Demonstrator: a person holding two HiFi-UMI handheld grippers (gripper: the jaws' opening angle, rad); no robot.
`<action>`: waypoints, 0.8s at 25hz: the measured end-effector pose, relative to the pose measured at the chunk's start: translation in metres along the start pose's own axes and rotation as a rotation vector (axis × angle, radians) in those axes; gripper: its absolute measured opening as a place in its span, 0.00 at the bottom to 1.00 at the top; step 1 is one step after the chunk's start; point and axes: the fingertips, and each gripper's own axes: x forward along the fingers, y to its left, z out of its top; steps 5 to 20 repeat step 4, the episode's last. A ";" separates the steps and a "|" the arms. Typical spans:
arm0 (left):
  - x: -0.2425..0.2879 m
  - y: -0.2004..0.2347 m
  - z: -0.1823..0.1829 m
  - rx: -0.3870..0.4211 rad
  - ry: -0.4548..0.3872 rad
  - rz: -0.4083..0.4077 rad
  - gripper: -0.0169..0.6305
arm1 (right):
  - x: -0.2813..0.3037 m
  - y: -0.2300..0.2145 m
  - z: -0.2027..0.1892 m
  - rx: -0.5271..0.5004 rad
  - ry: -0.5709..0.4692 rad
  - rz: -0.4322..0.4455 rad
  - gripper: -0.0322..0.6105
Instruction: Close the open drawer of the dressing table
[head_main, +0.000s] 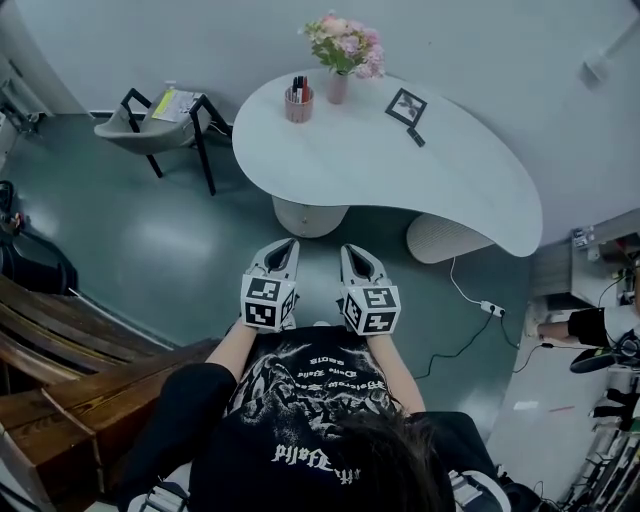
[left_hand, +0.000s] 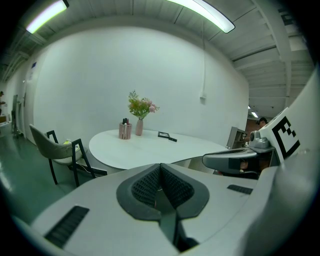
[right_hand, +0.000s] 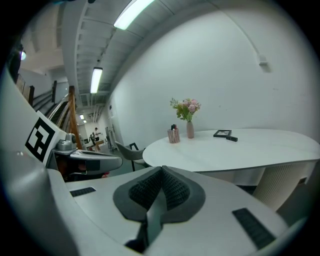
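Observation:
The white bean-shaped dressing table (head_main: 400, 165) stands ahead of me on two round pedestals. No drawer shows in any view. My left gripper (head_main: 283, 246) and right gripper (head_main: 353, 251) are held side by side in front of my chest. Both point toward the table's near edge, well short of it. In the left gripper view the left gripper (left_hand: 160, 168) has its ribbed pads pressed together with nothing between them. The right gripper (right_hand: 161, 170) looks the same in its own view, shut and empty. The table (left_hand: 145, 150) (right_hand: 235, 150) lies beyond both.
On the tabletop stand a vase of pink flowers (head_main: 341, 50), a pen cup (head_main: 298, 103) and a picture frame (head_main: 406, 107). A chair (head_main: 150, 125) sits at the left. Wooden steps (head_main: 60, 370) are close at my left. A power strip (head_main: 490, 308) lies on the floor at the right.

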 end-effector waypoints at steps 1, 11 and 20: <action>-0.001 0.001 -0.001 -0.001 0.000 0.000 0.06 | 0.000 0.002 -0.001 -0.002 -0.001 0.001 0.09; -0.003 0.004 -0.003 -0.003 -0.004 0.000 0.06 | 0.001 0.006 -0.001 -0.011 -0.007 0.001 0.09; -0.003 0.004 -0.003 -0.003 -0.004 0.000 0.06 | 0.001 0.006 -0.001 -0.011 -0.007 0.001 0.09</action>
